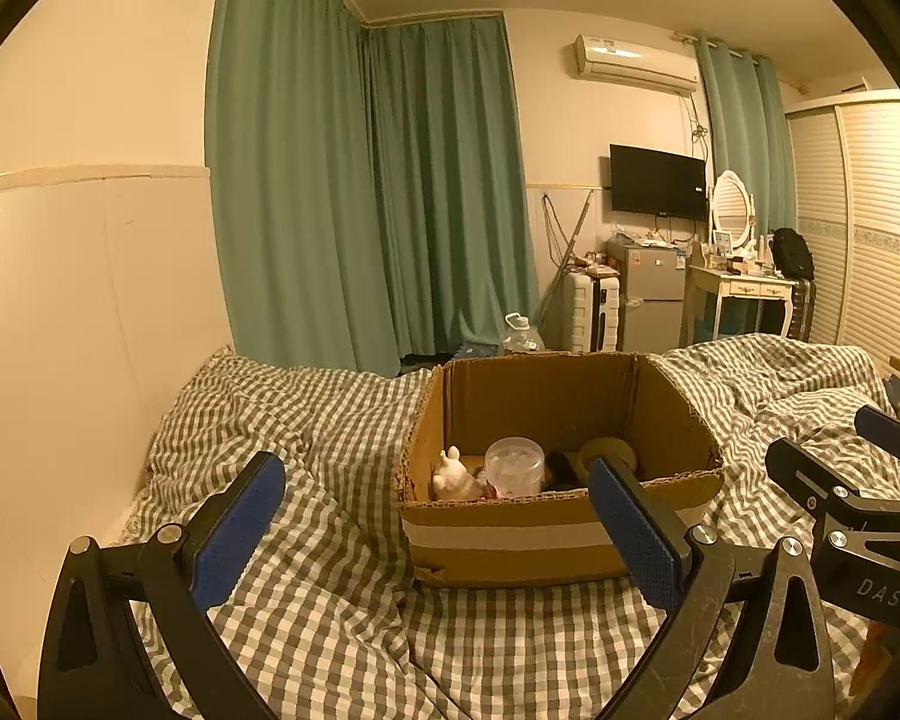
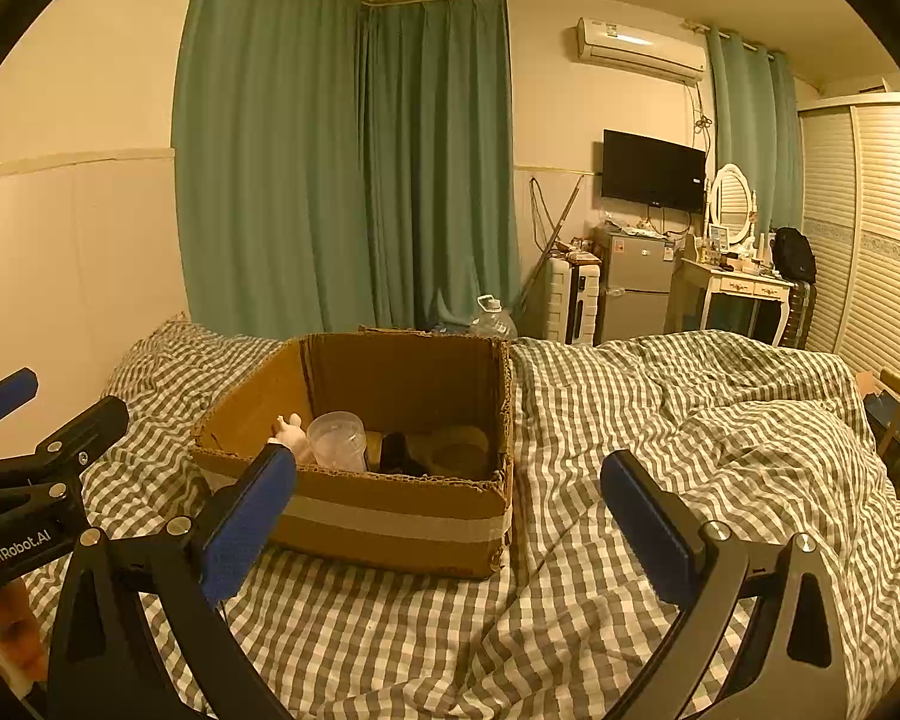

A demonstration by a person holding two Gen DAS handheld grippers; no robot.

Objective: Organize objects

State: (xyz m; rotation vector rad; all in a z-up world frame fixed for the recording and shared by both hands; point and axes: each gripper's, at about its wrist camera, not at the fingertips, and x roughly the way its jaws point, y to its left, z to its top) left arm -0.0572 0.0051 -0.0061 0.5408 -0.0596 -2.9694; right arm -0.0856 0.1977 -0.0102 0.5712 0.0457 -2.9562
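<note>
An open cardboard box (image 1: 510, 540) sits on the checked bed cover; it also shows in the right wrist view (image 2: 390, 525). Inside lie a small white toy figure (image 1: 453, 474), a clear plastic tub (image 1: 514, 465), a dark object (image 1: 561, 468) and a roll of tape (image 1: 609, 453). The tub also shows in the right wrist view (image 2: 337, 441). My left gripper (image 1: 438, 516) is open and empty, just in front of the box. My right gripper (image 2: 447, 516) is open and empty, in front of the box's right corner.
The checked bed cover (image 2: 660, 420) is rumpled to the right of the box. A cream wall (image 1: 60, 330) borders the bed on the left. Beyond the bed stand a water bottle (image 1: 519, 333), a suitcase, a small fridge (image 1: 651, 297) and a dressing table.
</note>
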